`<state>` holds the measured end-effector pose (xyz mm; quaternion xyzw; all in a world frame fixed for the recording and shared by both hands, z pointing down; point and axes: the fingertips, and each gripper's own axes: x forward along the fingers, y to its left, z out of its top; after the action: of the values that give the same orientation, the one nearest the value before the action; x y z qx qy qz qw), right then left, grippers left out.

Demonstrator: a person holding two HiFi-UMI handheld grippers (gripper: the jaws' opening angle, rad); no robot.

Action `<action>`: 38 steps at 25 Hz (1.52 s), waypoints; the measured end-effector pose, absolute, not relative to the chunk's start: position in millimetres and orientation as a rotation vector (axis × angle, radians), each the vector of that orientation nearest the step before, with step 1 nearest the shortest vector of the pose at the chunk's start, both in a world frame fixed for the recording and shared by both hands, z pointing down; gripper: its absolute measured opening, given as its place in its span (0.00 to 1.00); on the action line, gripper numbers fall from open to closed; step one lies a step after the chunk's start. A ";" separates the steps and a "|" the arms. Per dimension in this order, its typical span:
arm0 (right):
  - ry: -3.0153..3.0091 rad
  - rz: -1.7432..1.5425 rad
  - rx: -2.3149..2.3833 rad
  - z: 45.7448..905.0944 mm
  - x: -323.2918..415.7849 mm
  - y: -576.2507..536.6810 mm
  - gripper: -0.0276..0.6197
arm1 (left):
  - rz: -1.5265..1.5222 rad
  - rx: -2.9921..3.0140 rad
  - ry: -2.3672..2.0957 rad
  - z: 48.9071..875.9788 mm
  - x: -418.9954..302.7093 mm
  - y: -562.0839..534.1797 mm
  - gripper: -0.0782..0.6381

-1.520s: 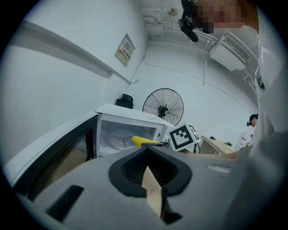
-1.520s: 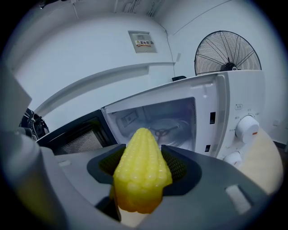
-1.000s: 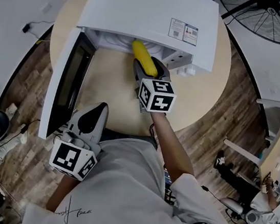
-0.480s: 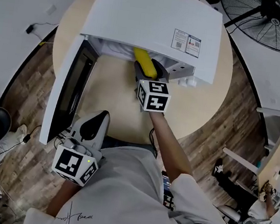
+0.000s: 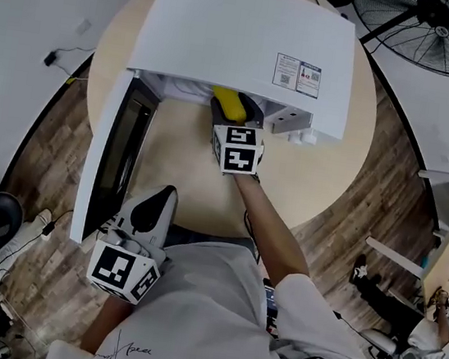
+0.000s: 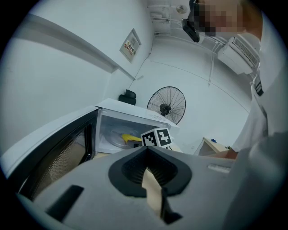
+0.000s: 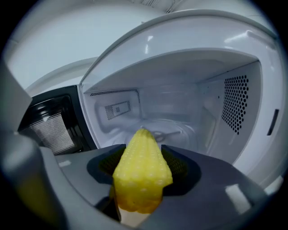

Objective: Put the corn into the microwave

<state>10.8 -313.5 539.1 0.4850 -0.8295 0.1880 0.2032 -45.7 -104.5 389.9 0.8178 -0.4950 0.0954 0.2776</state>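
Right gripper (image 5: 230,116) is clamped on the yellow corn cob (image 5: 228,103), jaws spread fairly wide around its thick end. The cob's pointed tip faces 12 o'clock, into the open cavity of the white box microwave oven (image 5: 243,44). In the right gripper view the cob (image 7: 141,173) sits at the cavity mouth with the round glass turntable (image 7: 166,130) just beyond its tip. Can't tell if the cob touches the cavity floor. The microwave's dark-windowed door (image 5: 107,158) is swung fully open, running toward 7 o'clock from the cavity. The microwave stands on the round beige wooden tabletop (image 5: 325,172). Left gripper (image 5: 158,200) is at 7 o'clock near the door's free edge, well apart from the corn. Its jaws are closed to a thin slit with nothing between them (image 6: 148,173). A black wire-cage floor fan (image 5: 432,29) is off the tabletop at 1 o'clock.
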 end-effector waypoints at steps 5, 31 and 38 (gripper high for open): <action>-2.300 0.501 1.351 544.3 5.6 -323.0 0.45 | 0.274 2.181 -1.338 392.2 -49.5 -105.9 0.10; -2.177 0.270 1.360 563.6 -6.6 -370.2 0.45 | 0.333 2.152 -1.326 404.0 -57.8 -107.2 0.10; -2.144 0.254 1.359 572.0 -7.3 -376.7 0.45 | 0.362 2.156 -1.368 402.8 -62.5 -109.2 0.10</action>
<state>-7.3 -376.7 572.0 0.5098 -0.8041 0.0951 0.2908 -62.5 -109.2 402.8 0.8031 -0.5096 0.1349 0.2776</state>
